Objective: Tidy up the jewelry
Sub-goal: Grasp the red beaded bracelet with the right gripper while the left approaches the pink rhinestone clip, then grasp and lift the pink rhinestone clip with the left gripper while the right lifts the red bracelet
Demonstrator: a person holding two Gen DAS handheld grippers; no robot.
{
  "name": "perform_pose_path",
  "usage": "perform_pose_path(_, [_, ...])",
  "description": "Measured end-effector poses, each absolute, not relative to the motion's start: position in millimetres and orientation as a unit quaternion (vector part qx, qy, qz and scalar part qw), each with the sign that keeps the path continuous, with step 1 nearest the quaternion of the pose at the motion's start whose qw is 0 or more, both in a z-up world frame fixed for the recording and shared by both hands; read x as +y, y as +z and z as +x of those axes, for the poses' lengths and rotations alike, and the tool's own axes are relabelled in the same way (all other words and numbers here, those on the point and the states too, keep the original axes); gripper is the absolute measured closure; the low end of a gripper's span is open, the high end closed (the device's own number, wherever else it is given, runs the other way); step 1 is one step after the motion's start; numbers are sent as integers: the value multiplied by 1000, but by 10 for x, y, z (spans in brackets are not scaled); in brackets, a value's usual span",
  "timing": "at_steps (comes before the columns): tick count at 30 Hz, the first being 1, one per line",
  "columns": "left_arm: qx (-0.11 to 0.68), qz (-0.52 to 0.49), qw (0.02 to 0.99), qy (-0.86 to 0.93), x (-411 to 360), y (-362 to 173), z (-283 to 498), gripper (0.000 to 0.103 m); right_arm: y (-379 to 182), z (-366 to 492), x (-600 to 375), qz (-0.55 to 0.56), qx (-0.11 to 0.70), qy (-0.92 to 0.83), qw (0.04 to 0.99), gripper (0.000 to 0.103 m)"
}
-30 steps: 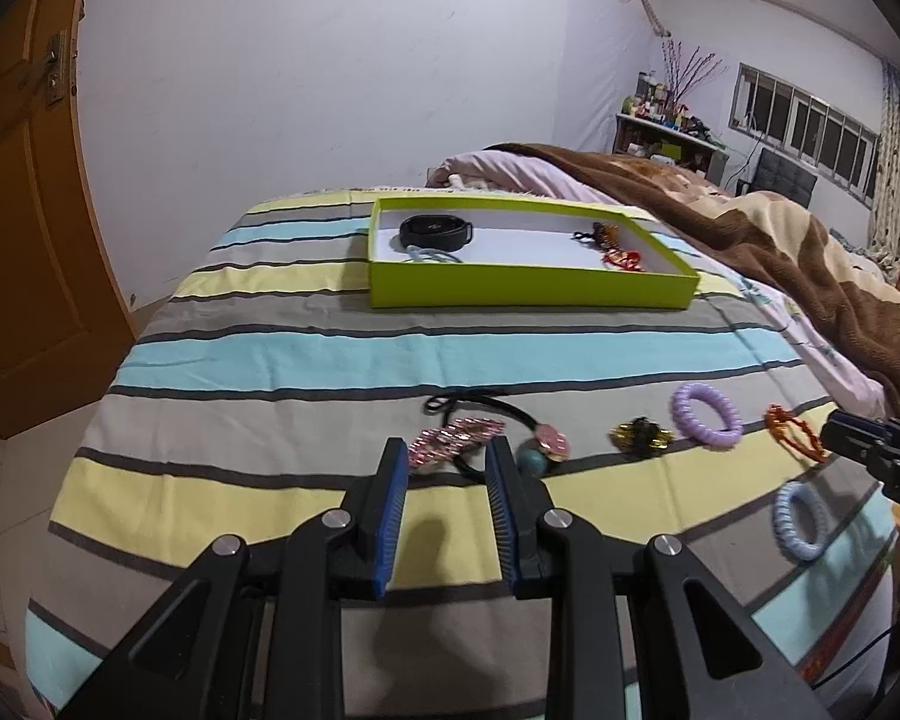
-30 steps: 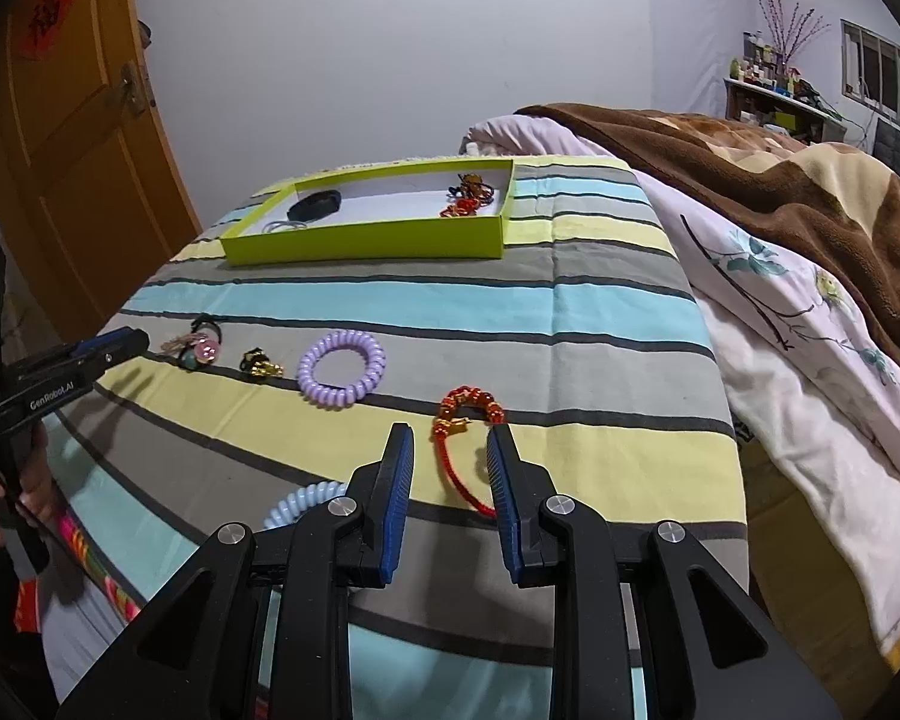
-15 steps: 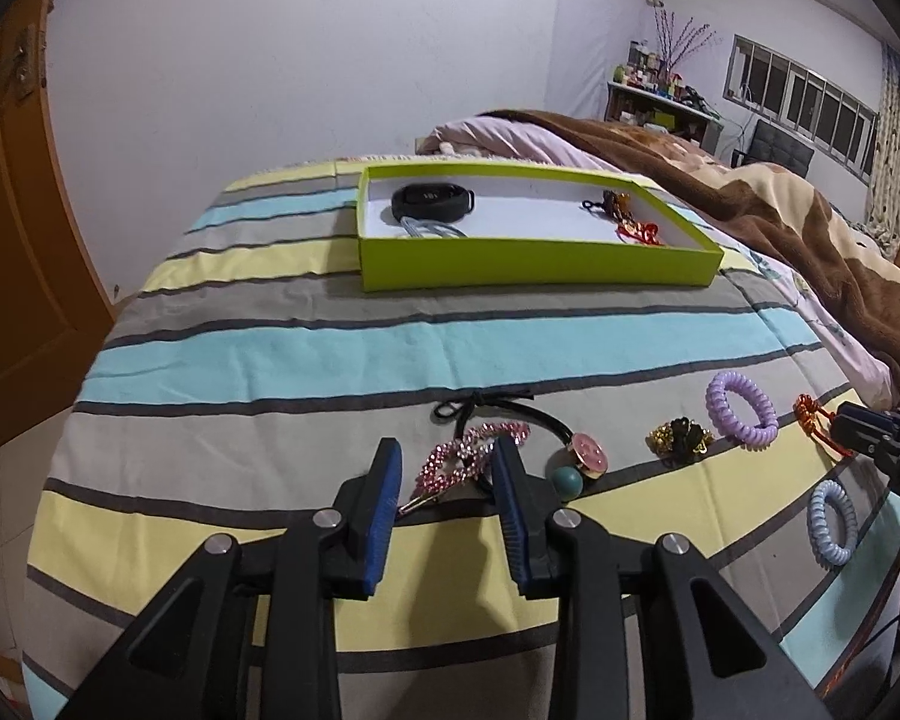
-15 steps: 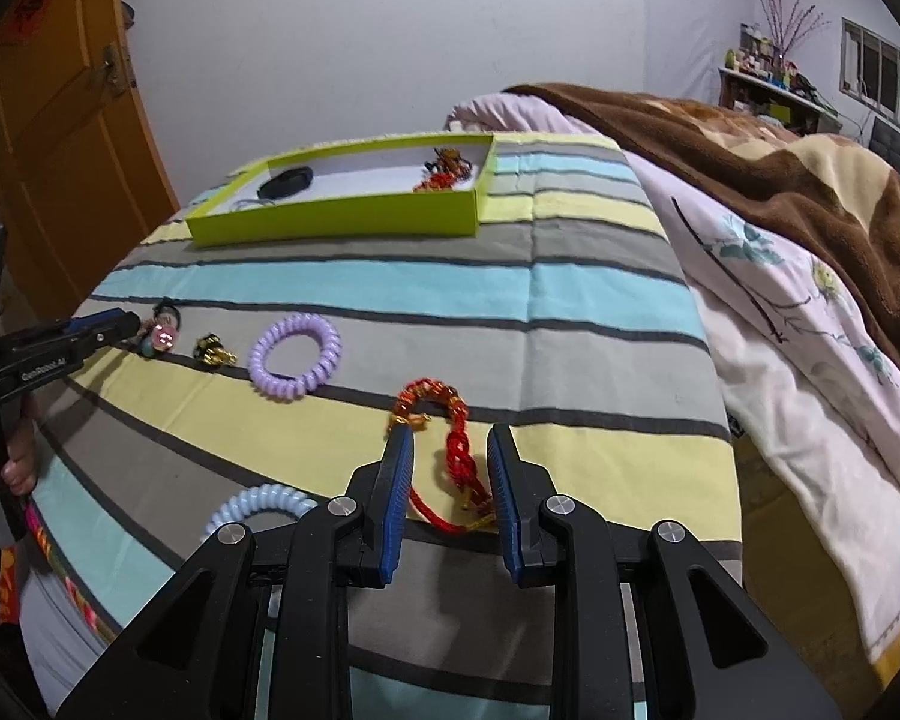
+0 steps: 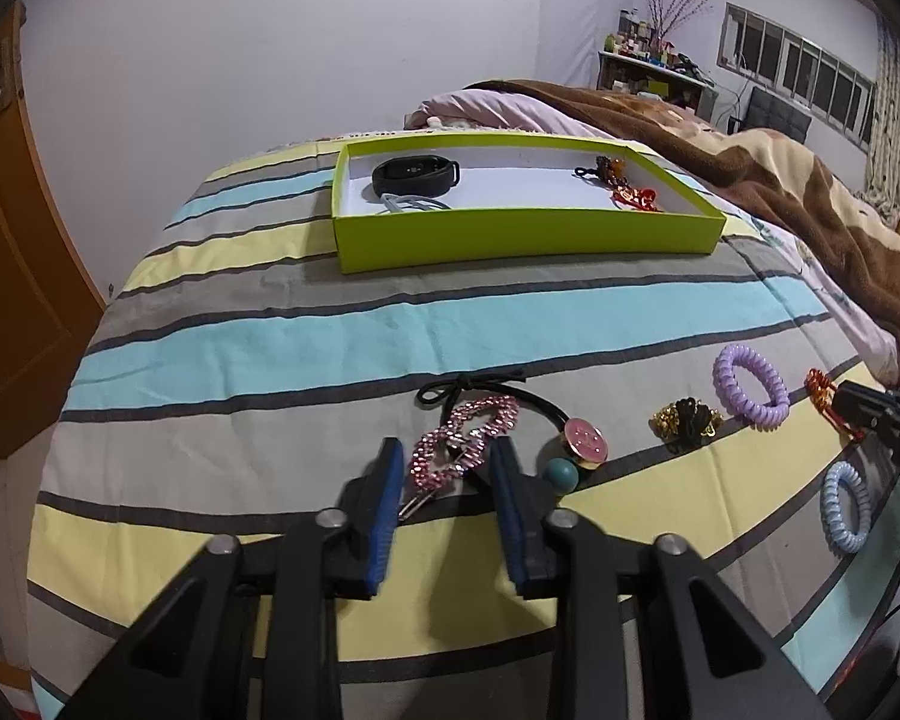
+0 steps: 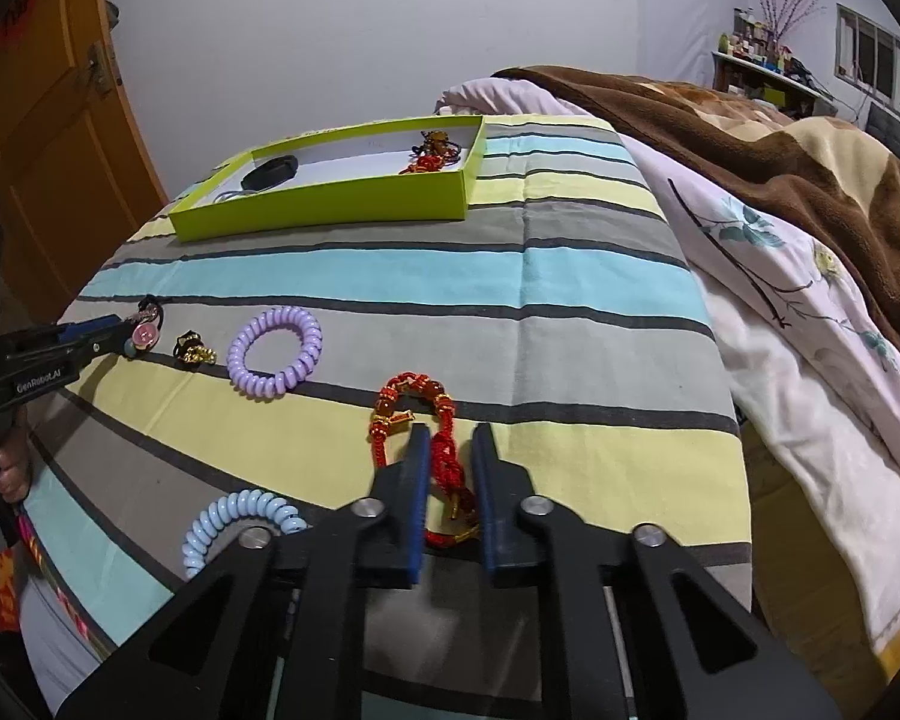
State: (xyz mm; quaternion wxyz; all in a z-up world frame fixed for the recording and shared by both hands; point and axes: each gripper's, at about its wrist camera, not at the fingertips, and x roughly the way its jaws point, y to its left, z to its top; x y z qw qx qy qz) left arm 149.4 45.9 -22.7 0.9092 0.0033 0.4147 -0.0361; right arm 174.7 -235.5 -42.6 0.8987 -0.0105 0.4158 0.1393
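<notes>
My left gripper is open, its fingers on either side of a pink rhinestone hair clip on the striped bedspread. A black hair tie with a pink and teal charm lies just to its right. My right gripper is open around the cord of a red beaded bracelet. A purple coil tie, a gold-black piece and a blue coil tie lie nearby. The green box at the far side holds a black band and red items.
A brown blanket and a floral white sheet cover the right side of the bed. A wooden door stands at the left. The bed edge drops off close below both grippers.
Both grippers moved forward and down. The left one now straddles the pink clip. The right one now straddles the red bracelet's cord.
</notes>
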Motion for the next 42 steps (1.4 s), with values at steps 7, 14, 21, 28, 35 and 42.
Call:
perform_pose_path(7, [392,24,919,-28,399,-184,1412,81,-414,1715,-2376,-3,413,140,900,95])
perform_pose_path(14, [373,-5,928,-21,451,-106,1298,81,-336,1655,-2376,5,402,144,904,95])
perform_pose_path(21, [360,-38,932,-22,473,-24,1142,81,-227,1576,-2315,8,387,154,909,95])
perform_pose_path(28, [349,-45,935,-35,375,65,1024,81,-105,1516,-2261,7,372,160,914,95])
perform_pose_path(35, [339,-54,938,-42,296,155,1001,81,32,1485,-2186,7,356,171,919,95])
perform_pose_path(42, [333,-58,940,-42,259,207,996,81,141,1496,-2053,6,340,188,921,95])
